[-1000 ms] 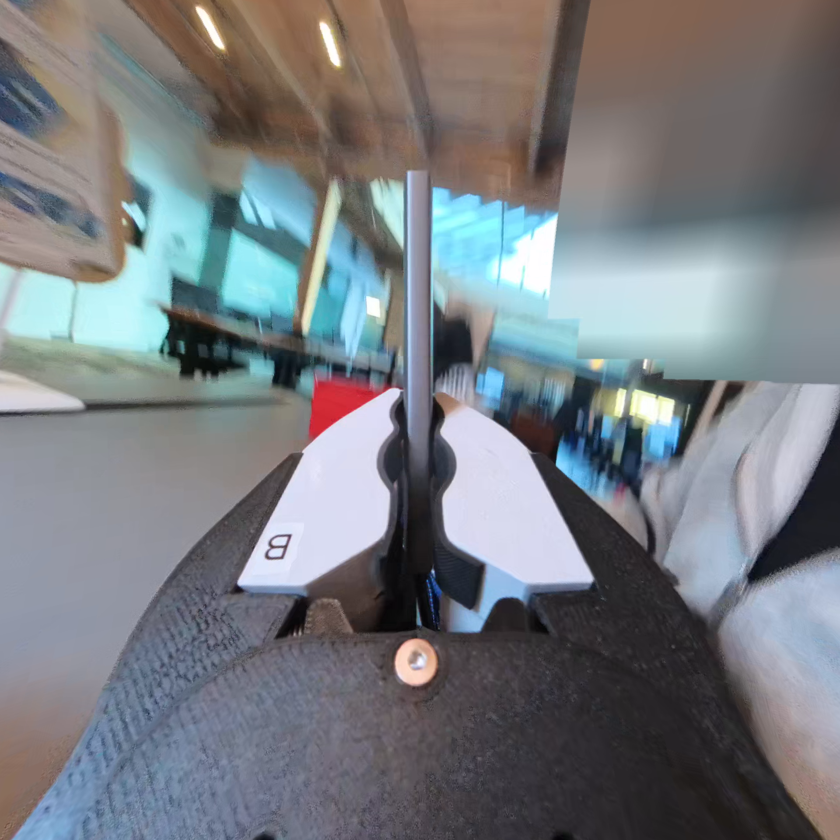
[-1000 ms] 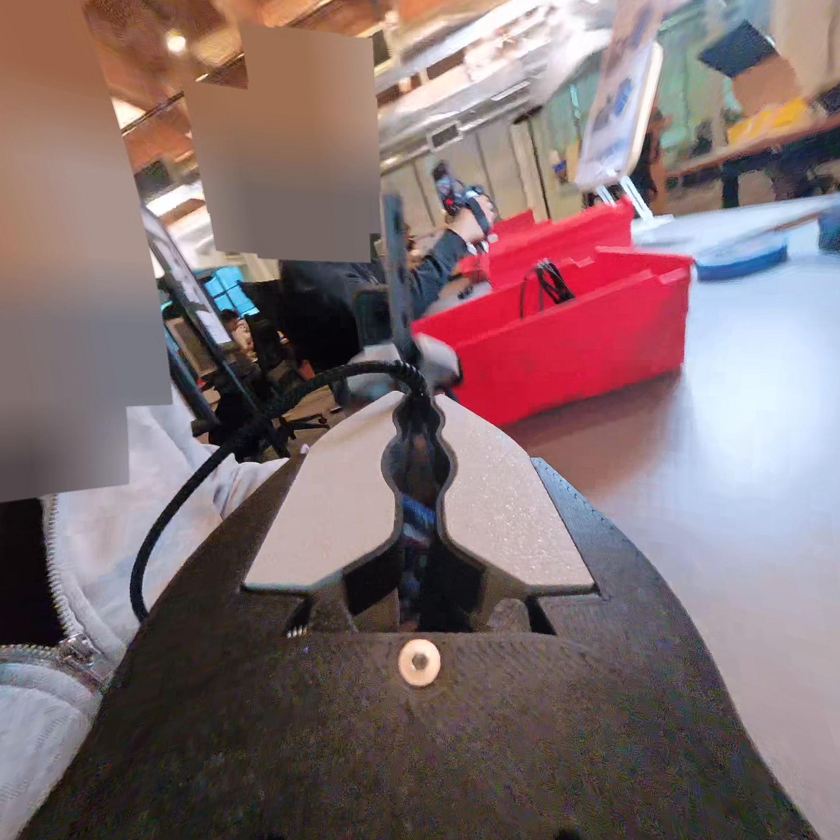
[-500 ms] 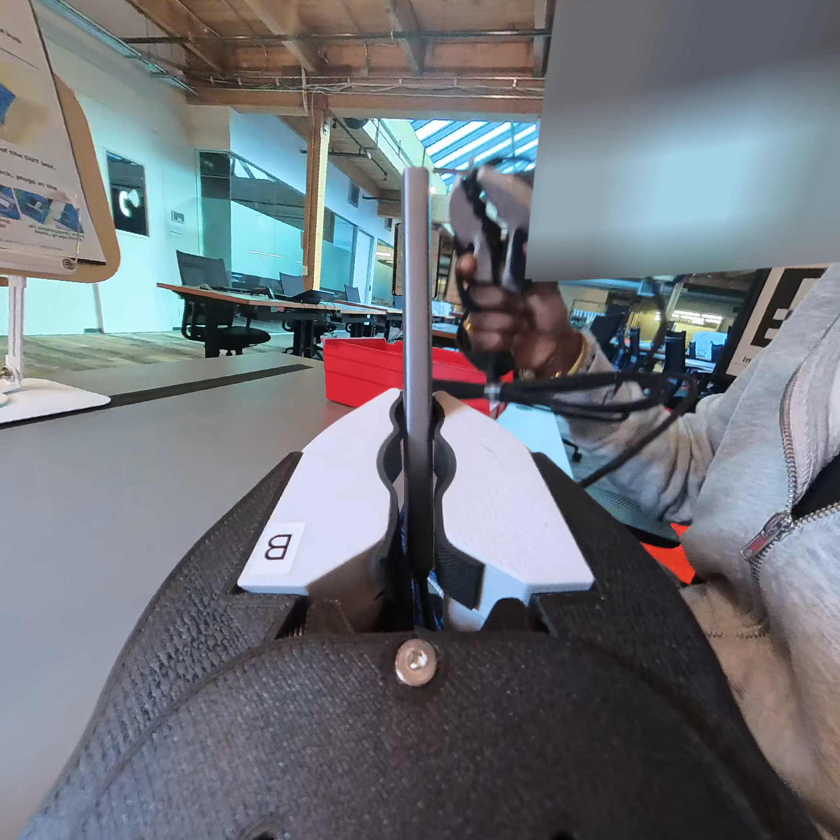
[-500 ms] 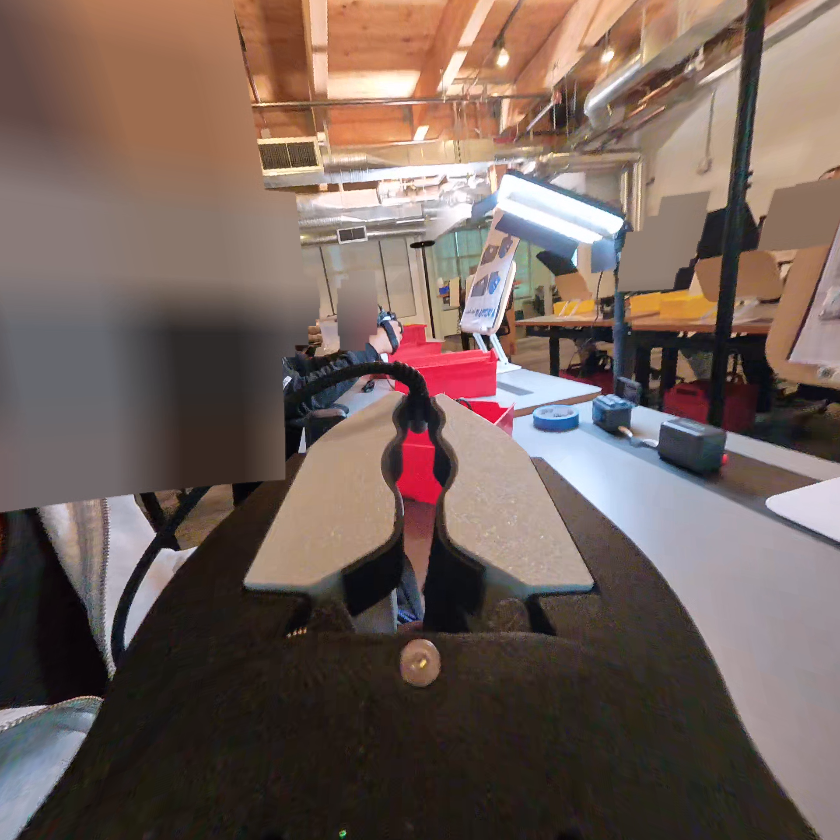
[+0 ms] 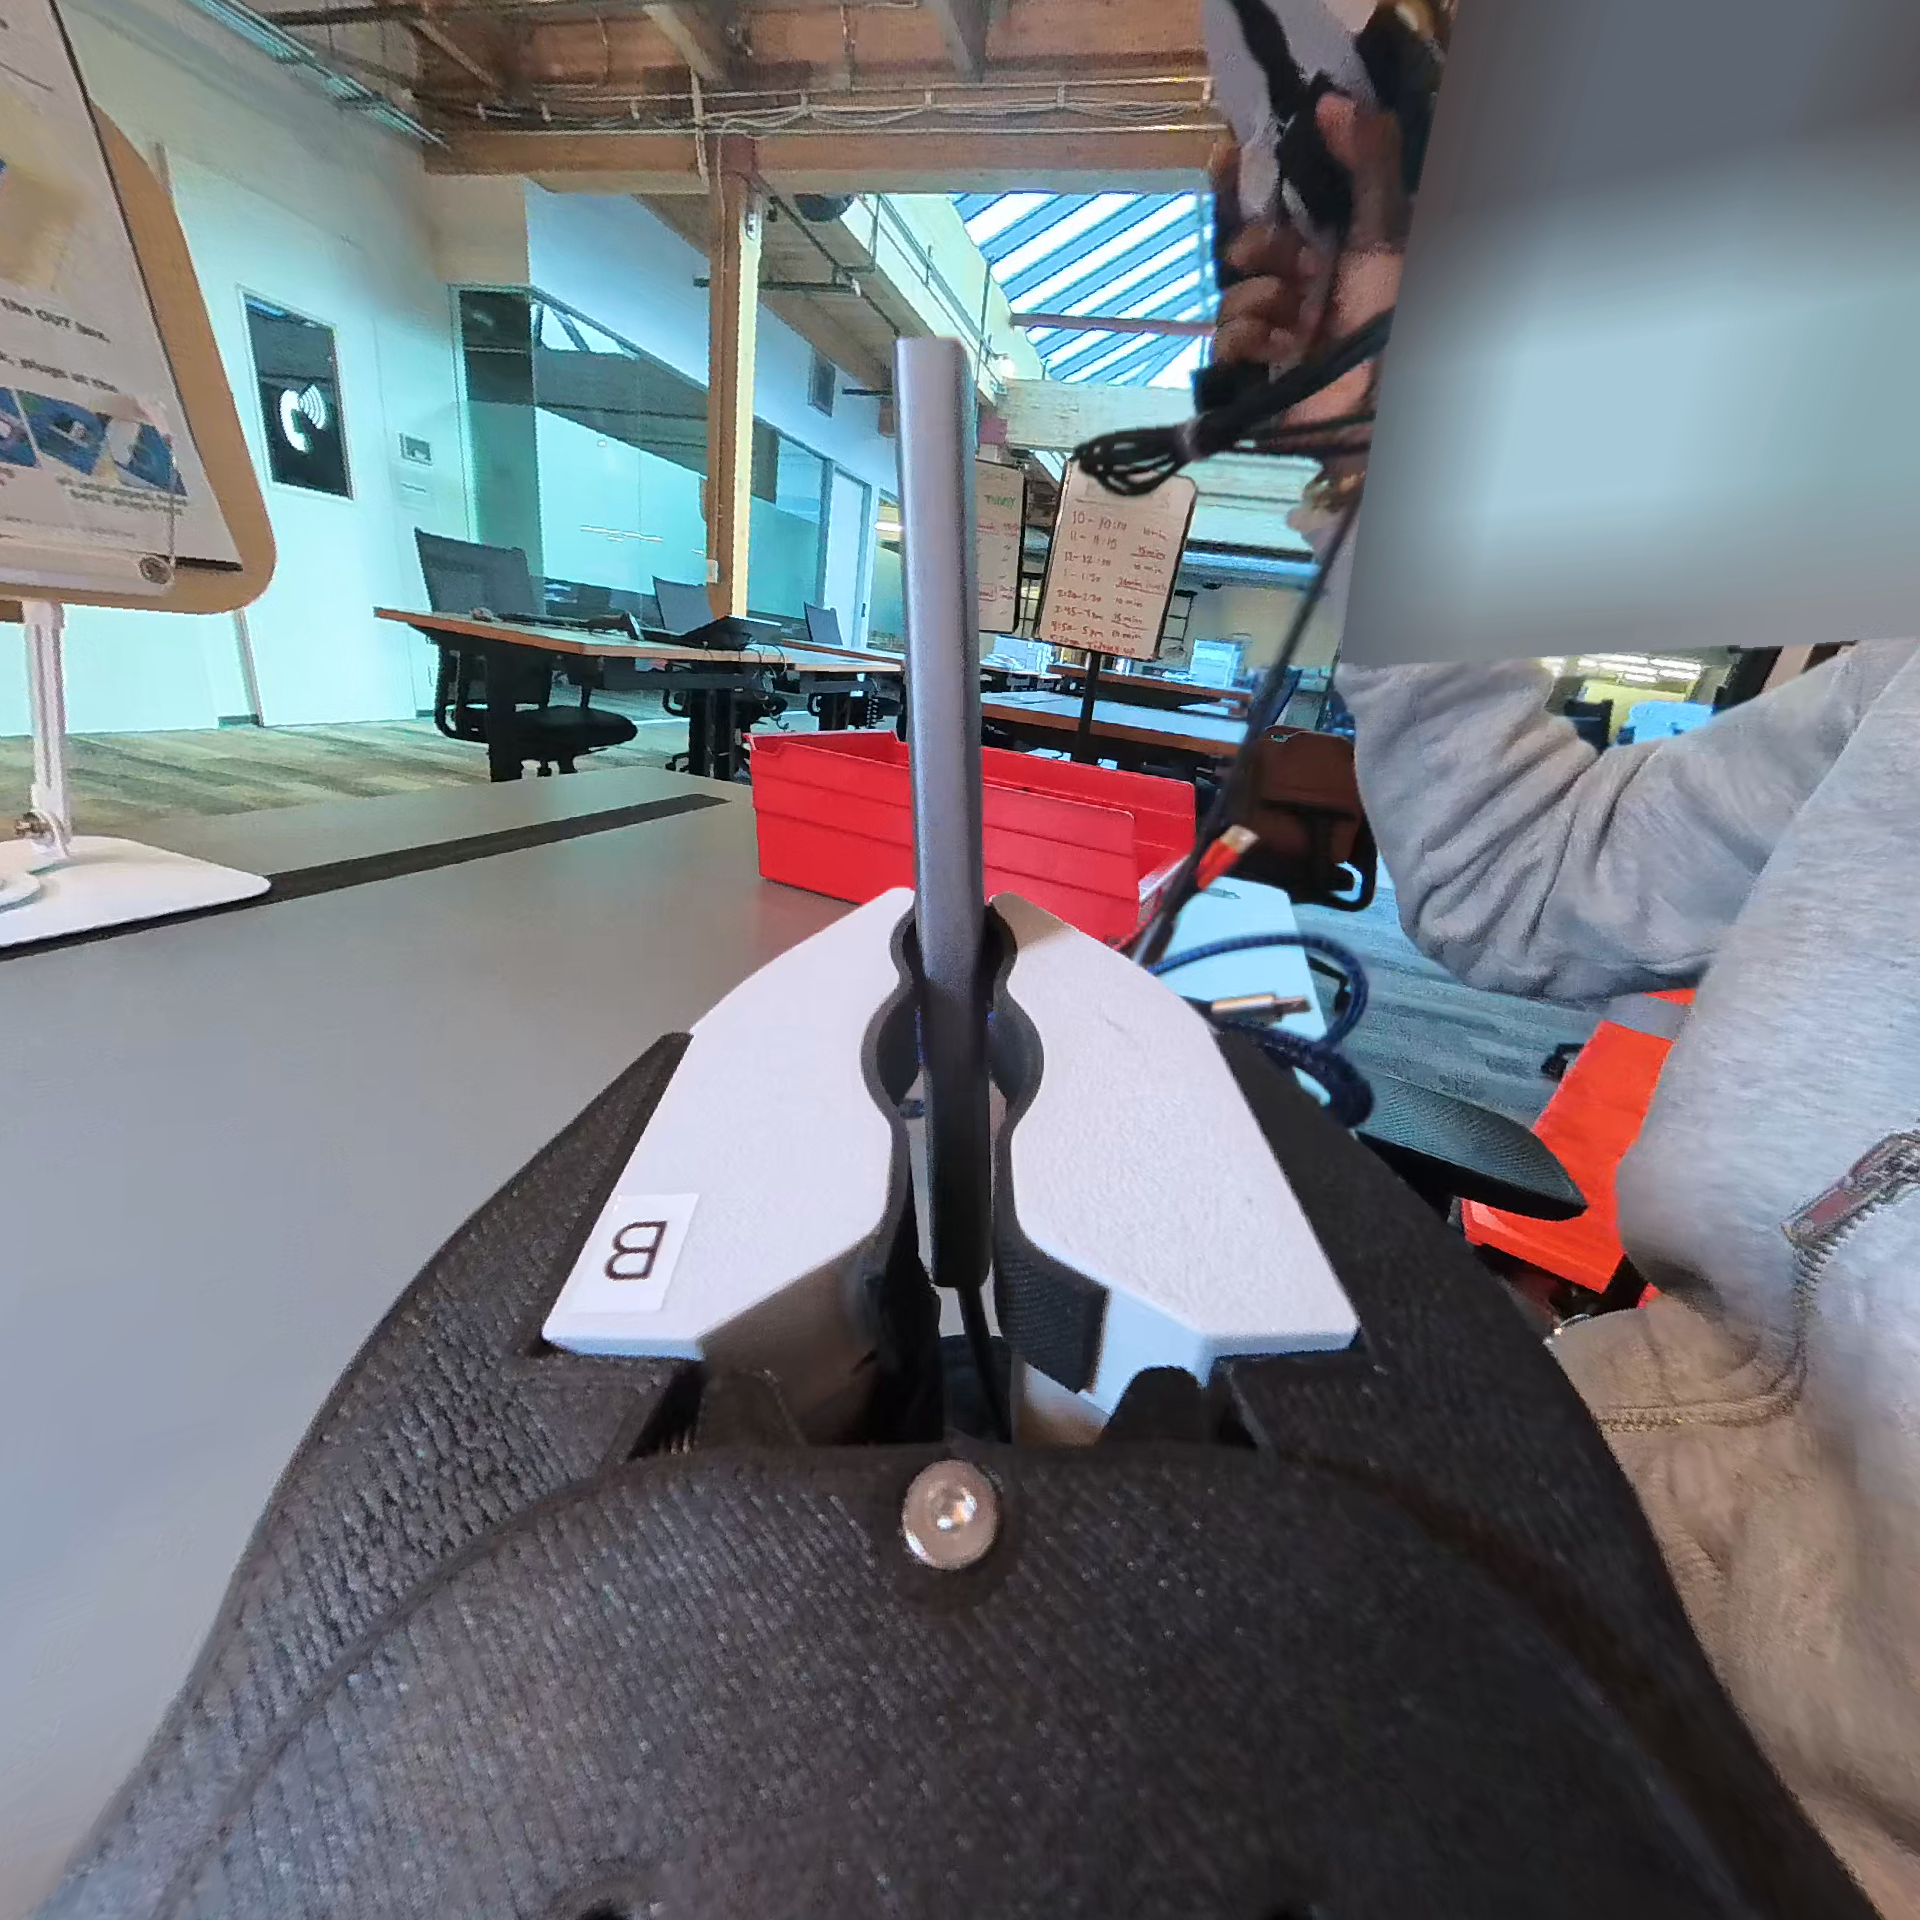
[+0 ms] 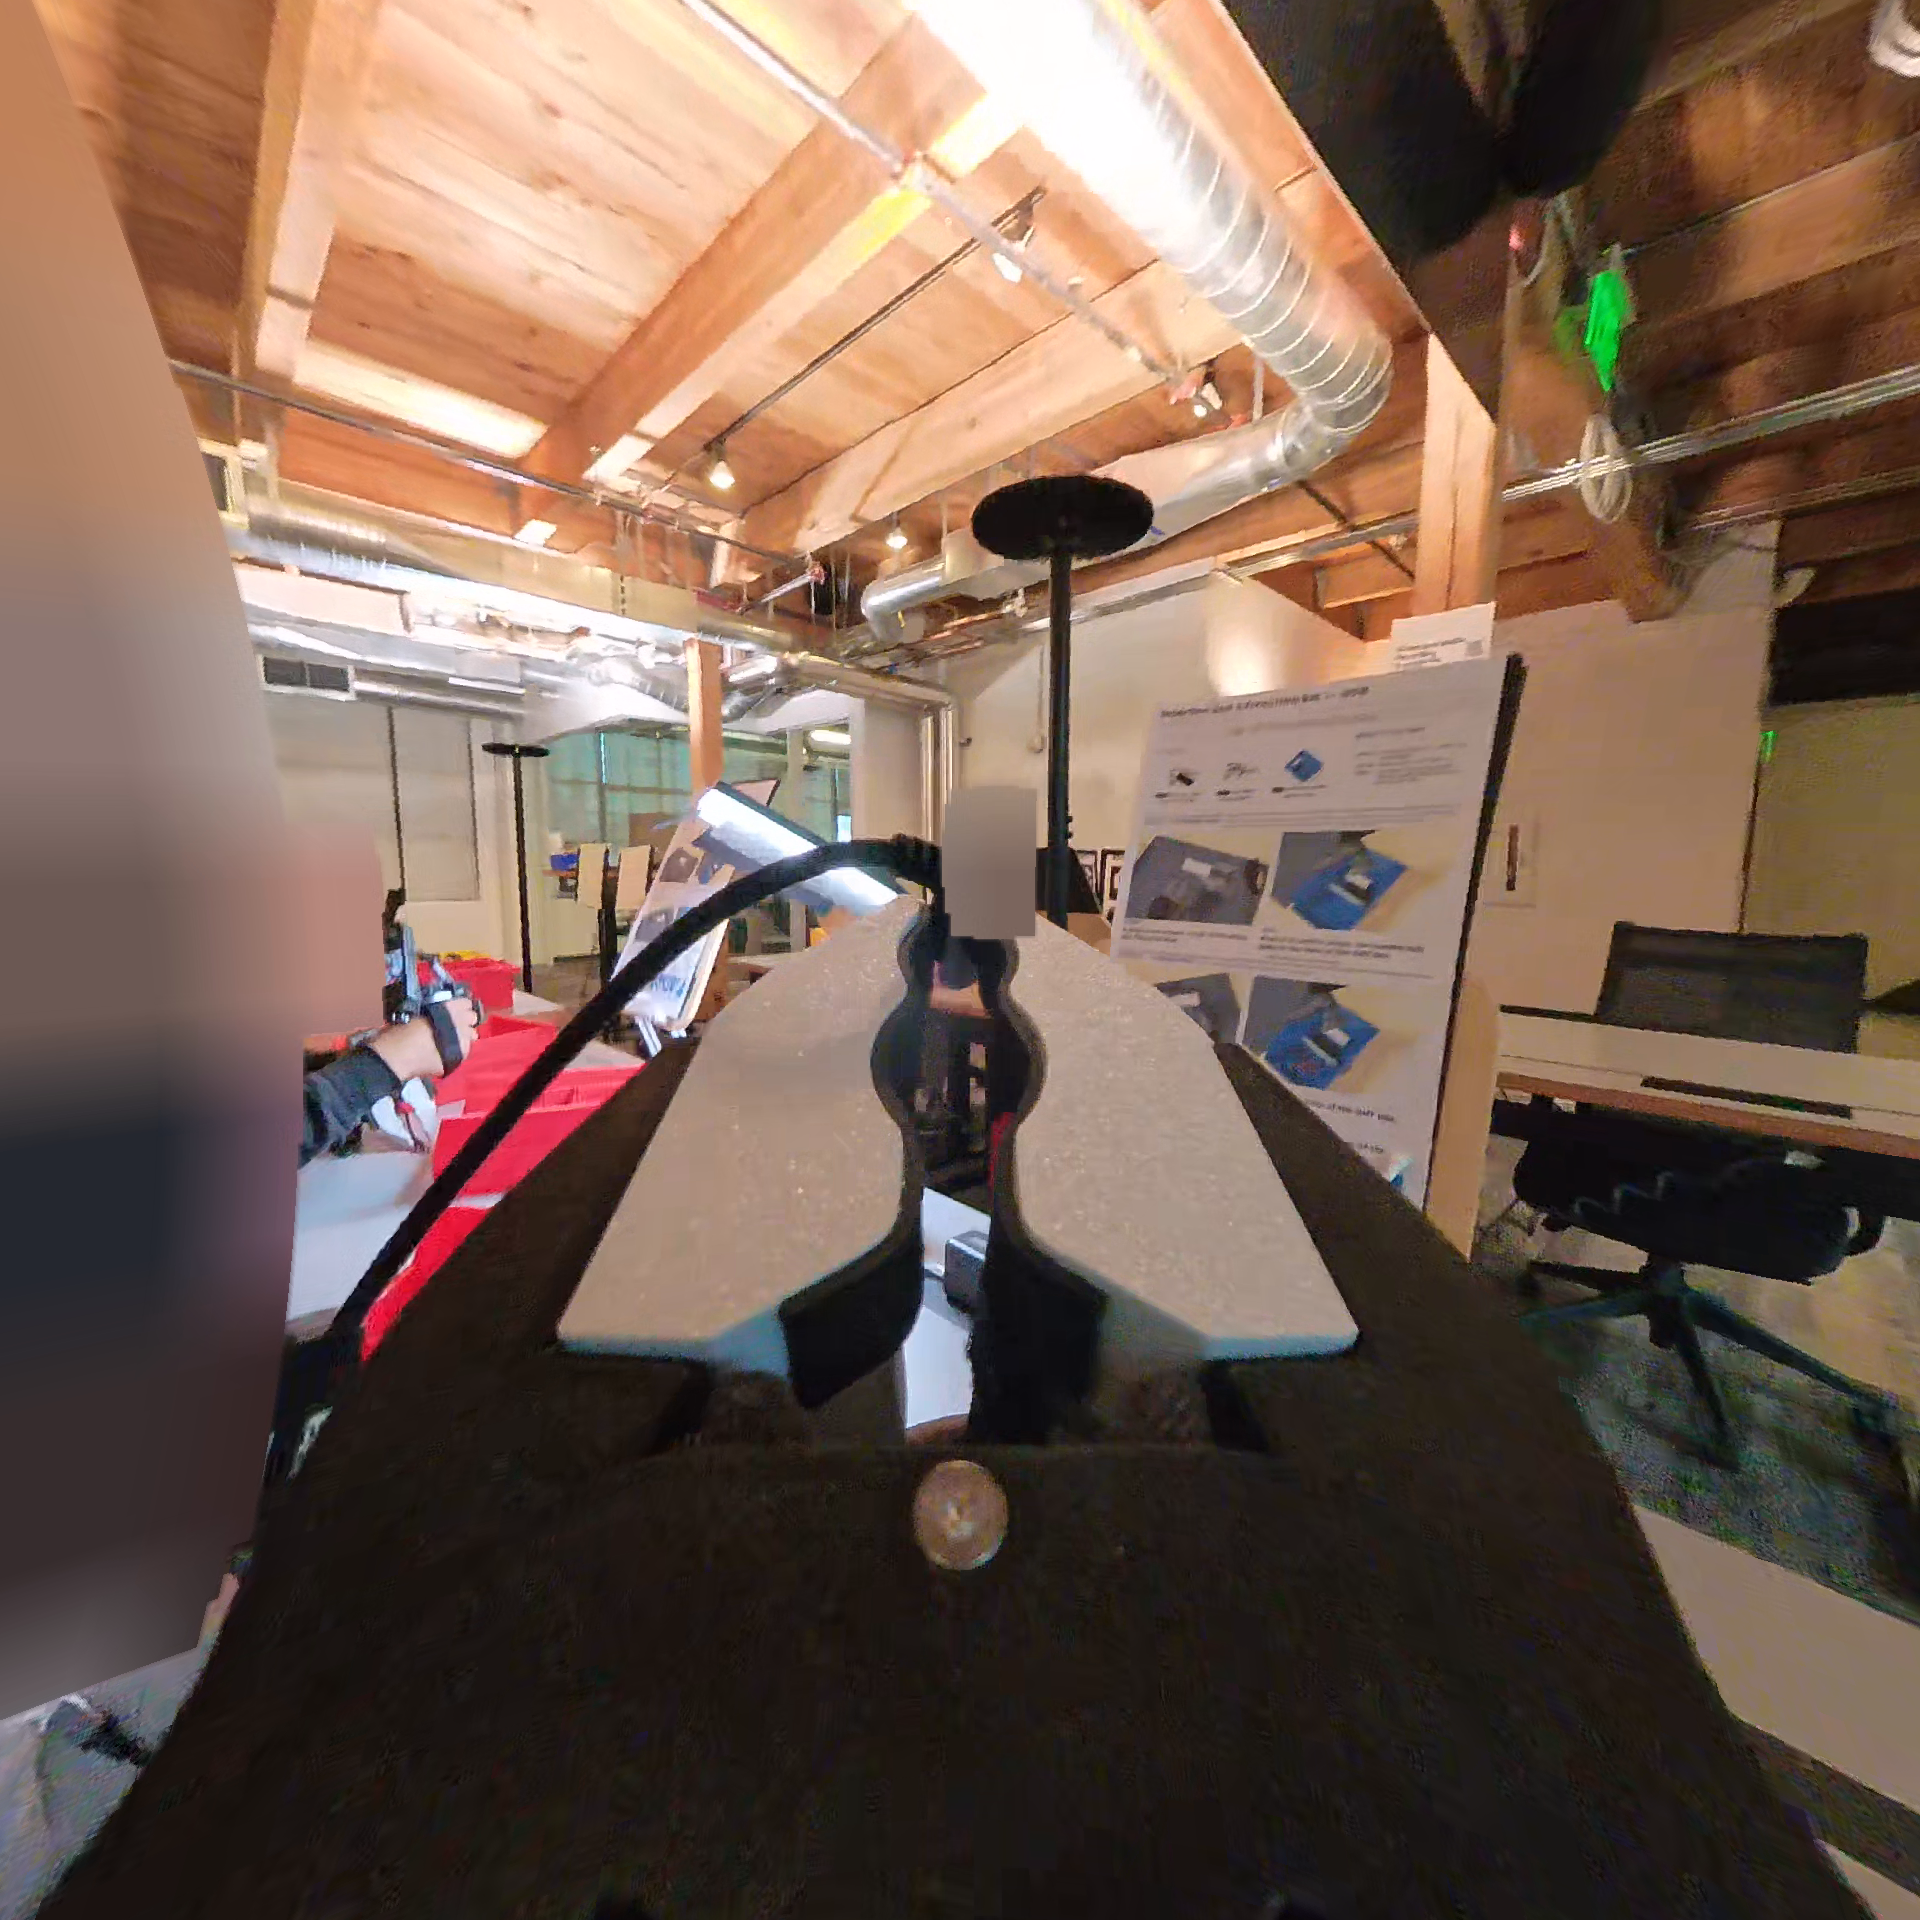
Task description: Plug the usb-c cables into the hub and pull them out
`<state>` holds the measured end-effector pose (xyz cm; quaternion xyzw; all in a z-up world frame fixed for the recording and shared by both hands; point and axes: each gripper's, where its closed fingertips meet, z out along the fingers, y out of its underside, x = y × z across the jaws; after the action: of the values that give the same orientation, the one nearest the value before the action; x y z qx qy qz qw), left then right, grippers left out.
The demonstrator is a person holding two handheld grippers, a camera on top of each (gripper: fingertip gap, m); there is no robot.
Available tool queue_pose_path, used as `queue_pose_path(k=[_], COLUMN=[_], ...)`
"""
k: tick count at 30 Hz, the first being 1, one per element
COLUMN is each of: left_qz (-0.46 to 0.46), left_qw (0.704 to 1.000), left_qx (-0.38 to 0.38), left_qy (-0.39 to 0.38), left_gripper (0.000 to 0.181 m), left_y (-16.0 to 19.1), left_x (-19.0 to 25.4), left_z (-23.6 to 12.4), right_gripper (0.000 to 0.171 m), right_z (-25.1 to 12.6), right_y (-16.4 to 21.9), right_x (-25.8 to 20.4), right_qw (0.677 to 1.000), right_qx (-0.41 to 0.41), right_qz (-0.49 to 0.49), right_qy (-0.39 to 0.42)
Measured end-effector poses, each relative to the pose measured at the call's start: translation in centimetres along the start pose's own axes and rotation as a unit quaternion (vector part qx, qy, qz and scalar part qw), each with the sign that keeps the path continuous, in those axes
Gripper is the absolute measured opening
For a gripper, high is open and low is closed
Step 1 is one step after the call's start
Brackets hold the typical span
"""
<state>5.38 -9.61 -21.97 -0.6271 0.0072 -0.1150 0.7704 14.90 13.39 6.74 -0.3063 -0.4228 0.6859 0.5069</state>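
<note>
My left gripper [image 5: 951,920] is shut on the hub [image 5: 940,675], a slim dark grey bar that stands upright, edge-on, between the fingers. My right gripper [image 6: 961,914] is shut at its tips on the end of a black usb-c cable [image 6: 665,966], which arcs off down and to the left. In the left wrist view the right gripper [image 5: 1309,114] is high at the upper right, blurred, with cables hanging from it: a black cable [image 5: 1132,457], an orange-tipped plug [image 5: 1226,847] and a blue braided cable [image 5: 1340,997]. No plug touches the hub.
The grey table [image 5: 312,1039] runs to the left, with a red bin [image 5: 1039,831] behind the hub and a sign on a white stand [image 5: 104,416] at far left. The operator's grey sleeve [image 5: 1558,831] fills the right. A poster board [image 6: 1309,831] and an office chair [image 6: 1714,1195] stand beyond. Across from one pair of fingers to the other is roughly 40 cm.
My right gripper has risen and tilted upward with the black cable, away from the hub; its view swung from the table to the ceiling. My left gripper keeps the hub upright.
</note>
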Motion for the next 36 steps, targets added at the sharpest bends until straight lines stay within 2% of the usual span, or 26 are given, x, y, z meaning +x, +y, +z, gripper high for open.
queue_pose_path(k=[6,10,17,20,24,28,32,36], left_qz=[0.009,-0.004,0.014,0.010,0.011,0.010,0.004,0.004], left_qw=[1.000,1.000,1.000,1.000,1.000,1.000,1.000,1.000], left_qx=[-0.010,0.013,-0.006,0.000,-0.003,-0.003,0.002,-0.001], left_qy=[-0.001,0.001,0.009,0.009,0.010,0.009,0.008,0.008], left_gripper=[0.010,0.009,0.009,0.009,0.010,0.010,0.009,0.010], left_y=[0.3,-0.3,0.2,0.0,0.1,0.1,0.0,0.1], left_x=[0.1,0.0,0.4,0.4,0.4,0.4,0.3,0.3], left_z=[0.1,-0.3,0.0,-0.1,0.0,0.0,-0.1,-0.1], right_gripper=[0.007,0.007,0.007,0.007,0.008,0.008,0.008,0.008], right_z=[-1.8,-2.6,-6.0,-7.9,-11.0,-13.6,-14.6,-15.0], right_y=[-7.2,-8.9,-12.0,-11.7,-9.6,-8.6,-6.9,-3.2], right_x=[4.8,8.1,12.6,15.0,19.3,21.0,21.1,20.9], right_qw=[0.995,0.993,0.973,0.955,0.913,0.877,0.844,0.827], right_qx=[0.079,0.046,0.018,-0.024,-0.089,-0.116,-0.153,-0.198], right_qz=[0.048,-0.028,-0.101,-0.144,-0.186,-0.228,-0.275,-0.297], right_qy=[0.026,0.107,0.205,0.257,0.351,0.408,0.434,0.435])
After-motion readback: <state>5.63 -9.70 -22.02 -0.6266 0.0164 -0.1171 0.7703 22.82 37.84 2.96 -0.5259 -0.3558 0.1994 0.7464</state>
